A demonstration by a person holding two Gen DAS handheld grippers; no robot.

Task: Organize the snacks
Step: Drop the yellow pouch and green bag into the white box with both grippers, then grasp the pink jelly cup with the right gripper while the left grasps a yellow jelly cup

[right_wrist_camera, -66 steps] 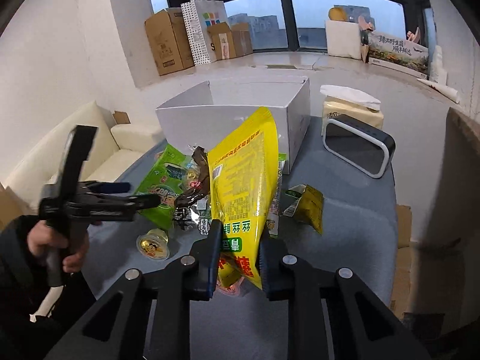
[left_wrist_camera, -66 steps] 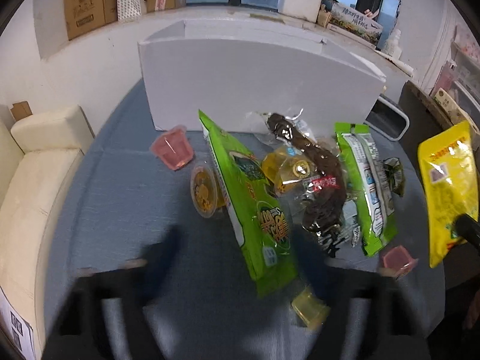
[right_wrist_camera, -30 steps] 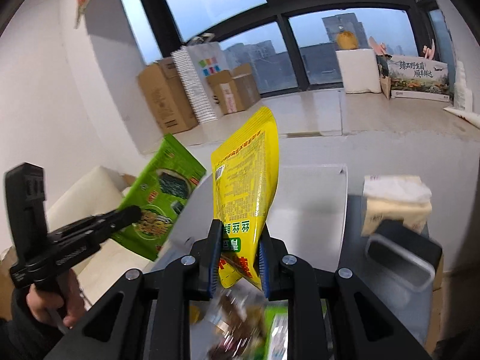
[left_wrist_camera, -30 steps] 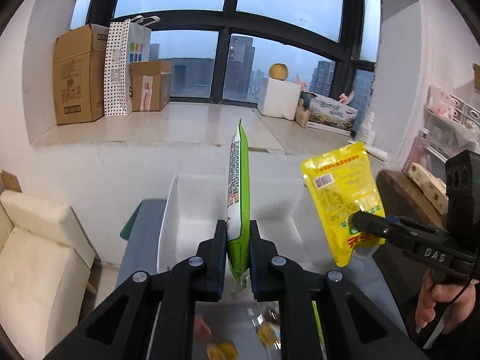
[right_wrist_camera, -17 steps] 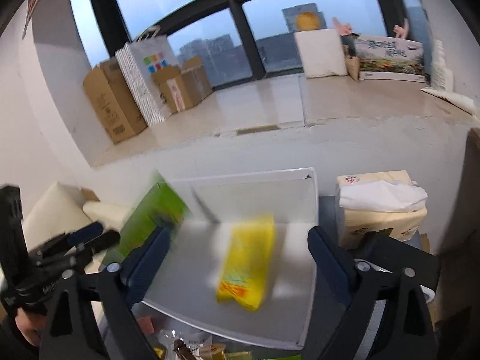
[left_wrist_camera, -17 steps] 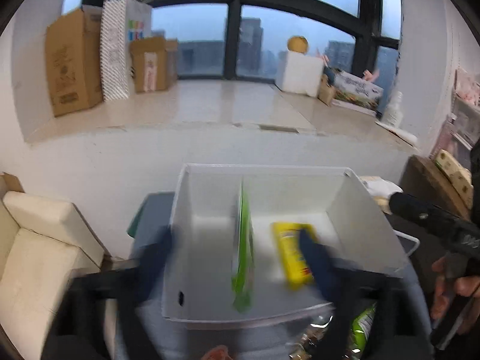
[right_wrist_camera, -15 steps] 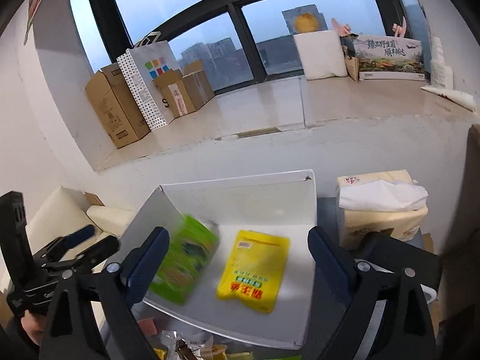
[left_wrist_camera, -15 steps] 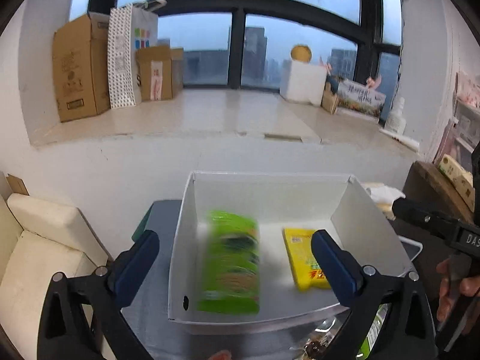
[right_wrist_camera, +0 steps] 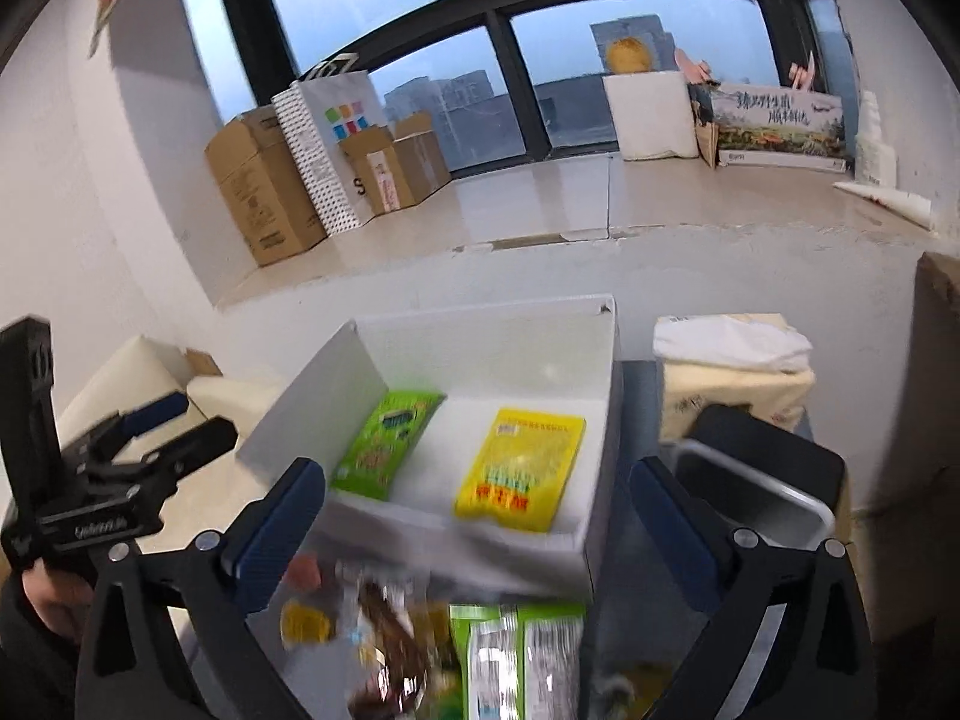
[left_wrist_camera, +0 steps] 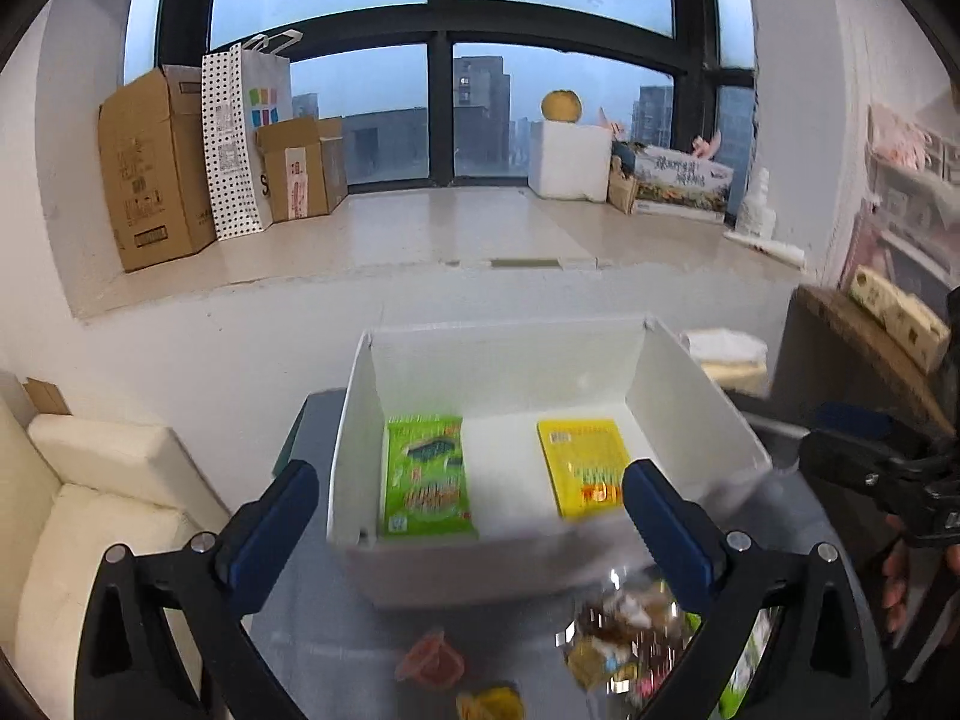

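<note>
A white open box [left_wrist_camera: 684, 414] stands on the grey table; it also shows in the right wrist view [right_wrist_camera: 312, 396]. A green snack bag [left_wrist_camera: 426, 477] lies flat in its left side and a yellow snack bag [left_wrist_camera: 585, 468] in its right side. Both show in the right wrist view: green bag [right_wrist_camera: 387, 441], yellow bag [right_wrist_camera: 522, 468]. My left gripper [left_wrist_camera: 468, 516] is open and empty above the box's near wall. My right gripper [right_wrist_camera: 474, 516] is open and empty, also above the near wall. Loose snacks [left_wrist_camera: 624, 630] lie blurred on the table in front of the box.
A pink jelly cup [left_wrist_camera: 429, 657] and a yellow one [left_wrist_camera: 489, 705] sit near the table's front. A green packet [right_wrist_camera: 516, 654] and a brown snack [right_wrist_camera: 390, 642] lie below the box. A tissue pack [right_wrist_camera: 732, 372] and a black-rimmed bin [right_wrist_camera: 762, 480] stand to the right. A cream sofa [left_wrist_camera: 90, 492] is to the left.
Both grippers opened and let go of their bags, which dropped flat into the box. Both grippers have since drawn back slightly toward the near side.
</note>
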